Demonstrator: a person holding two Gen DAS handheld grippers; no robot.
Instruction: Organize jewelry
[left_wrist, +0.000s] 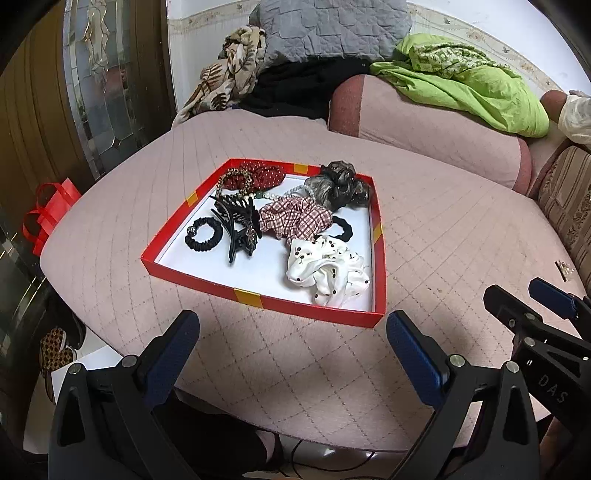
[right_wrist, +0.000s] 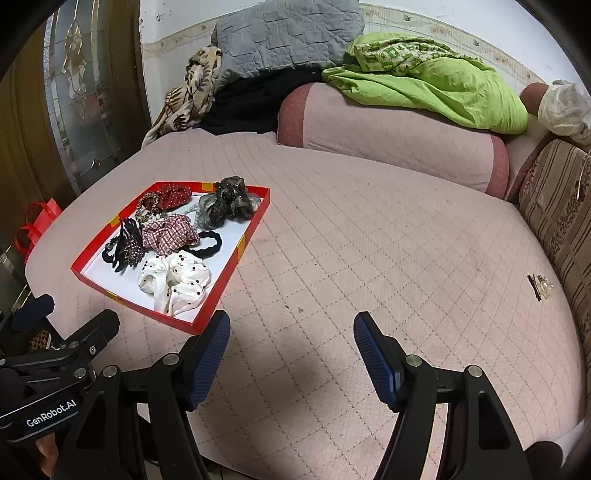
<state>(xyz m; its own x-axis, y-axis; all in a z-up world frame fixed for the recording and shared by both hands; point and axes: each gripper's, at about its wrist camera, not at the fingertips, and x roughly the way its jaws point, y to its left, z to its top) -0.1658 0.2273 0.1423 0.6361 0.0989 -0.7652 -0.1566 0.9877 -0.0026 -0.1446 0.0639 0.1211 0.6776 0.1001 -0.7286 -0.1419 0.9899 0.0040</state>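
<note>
Jewelry awaiting sorting: a small clip-like piece (right_wrist: 540, 287) lies alone on the pink quilted bed cover (right_wrist: 369, 240), close to the striped cushion (right_wrist: 561, 206) at the right edge. Its long axis, as far as I can tell, runs roughly away from me; the detail is too small to name the item. It lies ahead and to the right of my right tool (right_wrist: 291, 354), and farther right still of my left tool (left_wrist: 291, 354). I judge the right hand the nearer one for a pickup. Both tools stand with fingers apart and nothing between them. The red tray (left_wrist: 258, 297) sits just ahead of the left tool, holding a white dotted scrunchie (left_wrist: 328, 273), a plaid scrunchie (left_wrist: 291, 218) and a black claw clip (left_wrist: 238, 221).
</note>
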